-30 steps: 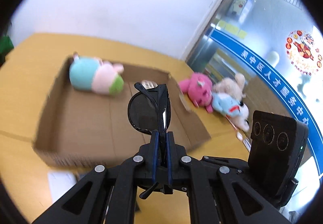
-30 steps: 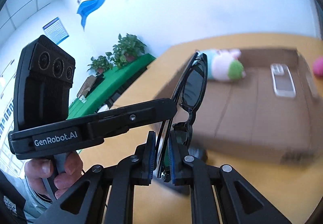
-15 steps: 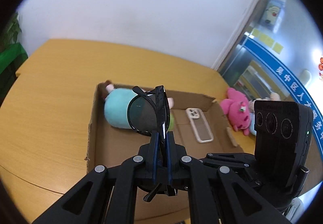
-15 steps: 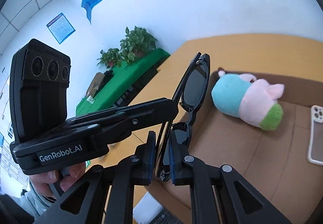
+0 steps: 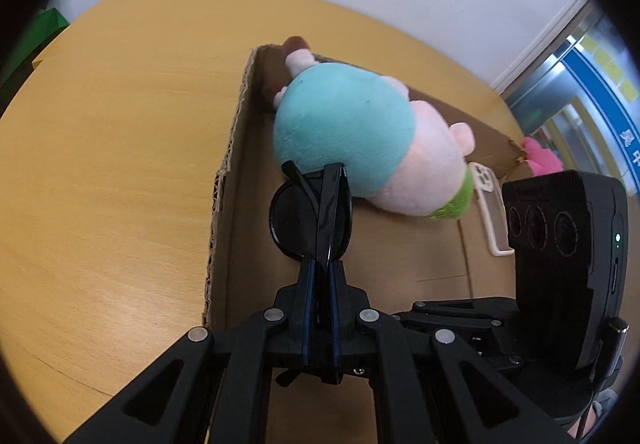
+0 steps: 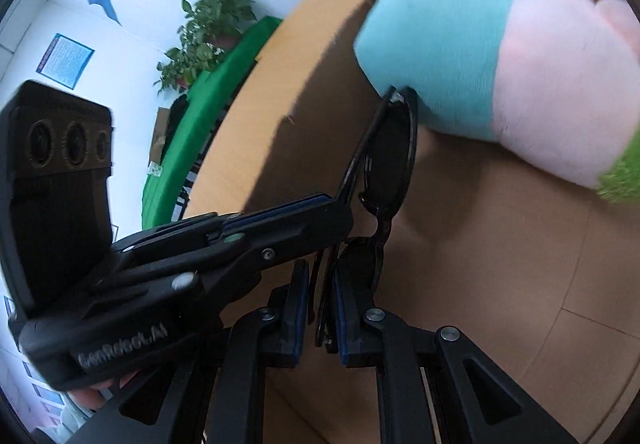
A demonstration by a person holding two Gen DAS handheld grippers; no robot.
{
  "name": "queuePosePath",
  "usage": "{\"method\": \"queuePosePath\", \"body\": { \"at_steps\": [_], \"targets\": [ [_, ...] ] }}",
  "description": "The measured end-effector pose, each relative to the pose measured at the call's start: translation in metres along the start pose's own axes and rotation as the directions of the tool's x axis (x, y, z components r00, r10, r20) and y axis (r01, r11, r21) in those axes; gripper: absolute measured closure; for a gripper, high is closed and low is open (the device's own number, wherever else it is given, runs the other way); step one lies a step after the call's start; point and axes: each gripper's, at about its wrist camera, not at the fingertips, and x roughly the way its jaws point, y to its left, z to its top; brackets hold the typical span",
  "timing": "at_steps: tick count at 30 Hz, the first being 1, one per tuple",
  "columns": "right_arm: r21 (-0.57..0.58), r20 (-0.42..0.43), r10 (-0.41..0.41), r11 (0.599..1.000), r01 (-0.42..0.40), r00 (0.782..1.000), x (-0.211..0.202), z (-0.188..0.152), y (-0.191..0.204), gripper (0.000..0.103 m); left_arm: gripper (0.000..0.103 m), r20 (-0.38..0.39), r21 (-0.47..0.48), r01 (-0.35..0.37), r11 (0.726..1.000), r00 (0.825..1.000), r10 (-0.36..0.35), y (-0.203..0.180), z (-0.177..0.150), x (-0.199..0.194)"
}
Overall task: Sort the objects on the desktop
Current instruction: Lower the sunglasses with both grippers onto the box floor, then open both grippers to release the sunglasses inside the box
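Note:
Black folded sunglasses [image 5: 316, 220] are held by both grippers over the floor of a shallow cardboard box [image 5: 228, 164]. My left gripper [image 5: 320, 272] is shut on the sunglasses; it also shows in the right wrist view [image 6: 320, 204]. My right gripper [image 6: 322, 276] is shut on the sunglasses [image 6: 390, 152] near one lens. A plush toy in teal, pink and green [image 5: 368, 144] lies in the box just beyond the glasses, and it fills the right wrist view [image 6: 500, 64] too.
A white phone case [image 5: 490, 212] lies in the box to the right of the plush. A pink plush [image 5: 542, 158] sits outside the box at the far right. The box rests on a wooden table [image 5: 112, 164]. A green-covered table and potted plants [image 6: 208, 36] stand beyond.
Both grippers have moved down and forward into the box with the sunglasses. The plush toy now looks much closer and larger. The grip on the glasses is unchanged.

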Motion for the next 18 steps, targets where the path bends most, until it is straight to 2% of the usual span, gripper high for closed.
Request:
{"method": "queuePosePath", "body": {
  "at_steps": [9, 13, 16, 17, 18],
  "targets": [
    [0.061, -0.077, 0.076, 0.996, -0.072, 0.994, 0.021, -0.008, -0.01, 0.092, 0.097, -0.029, 0.018, -0.094, 0.995, 0.995, 0.094, 0.001, -0.003, 0.0],
    [0.057, -0.081, 0.05, 0.997, -0.045, 0.995, 0.024, -0.008, -0.009, 0.089, 0.096, -0.028, 0.026, -0.12, 0.992, 0.992, 0.121, 0.0, -0.001, 0.001],
    [0.048, -0.081, 0.011, 0.999, -0.007, 0.997, 0.024, -0.008, -0.008, 0.074, 0.094, -0.03, 0.03, -0.136, 0.99, 0.99, 0.137, 0.001, 0.001, 0.002],
    [0.05, -0.074, 0.012, 0.999, -0.008, 0.997, 0.021, -0.01, -0.008, 0.063, 0.094, -0.028, 0.028, -0.141, 0.99, 0.989, 0.142, 0.002, 0.001, 0.001],
    [0.05, -0.066, 0.003, 0.999, 0.0, 0.998, 0.016, -0.01, -0.006, 0.047, 0.094, -0.024, 0.024, -0.146, 0.989, 0.989, 0.147, 0.003, 0.001, -0.001]
  ]
}}
